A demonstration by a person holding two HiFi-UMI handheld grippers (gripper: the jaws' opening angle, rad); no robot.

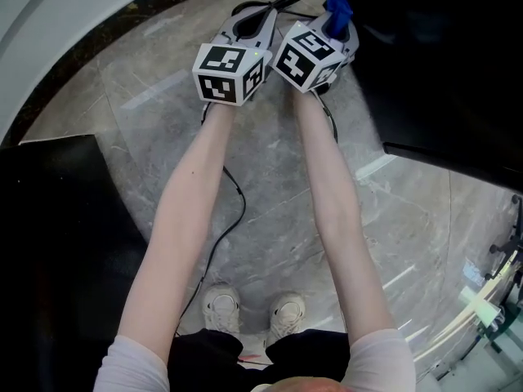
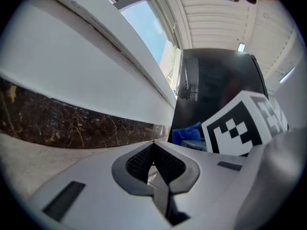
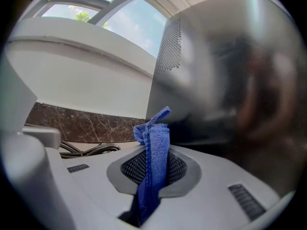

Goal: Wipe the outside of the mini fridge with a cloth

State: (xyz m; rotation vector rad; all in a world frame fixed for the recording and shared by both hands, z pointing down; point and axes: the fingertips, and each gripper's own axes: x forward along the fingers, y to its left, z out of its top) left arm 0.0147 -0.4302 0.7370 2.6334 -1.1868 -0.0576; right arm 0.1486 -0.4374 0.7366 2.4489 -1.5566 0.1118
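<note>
Cloth (image 3: 156, 137), blue and finely looped, stands as a narrow folded strip pinched between the closed jaws of the right gripper (image 3: 153, 150). It is close to the fridge (image 3: 225, 71), a smooth, glossy black box with a perforated patch near one edge. Left of the fridge, the left gripper (image 2: 153, 143) has its mesh-textured pads pressed tip to tip on nothing. Dark veined stone skirting (image 2: 72, 123) runs up to the fridge.
</note>
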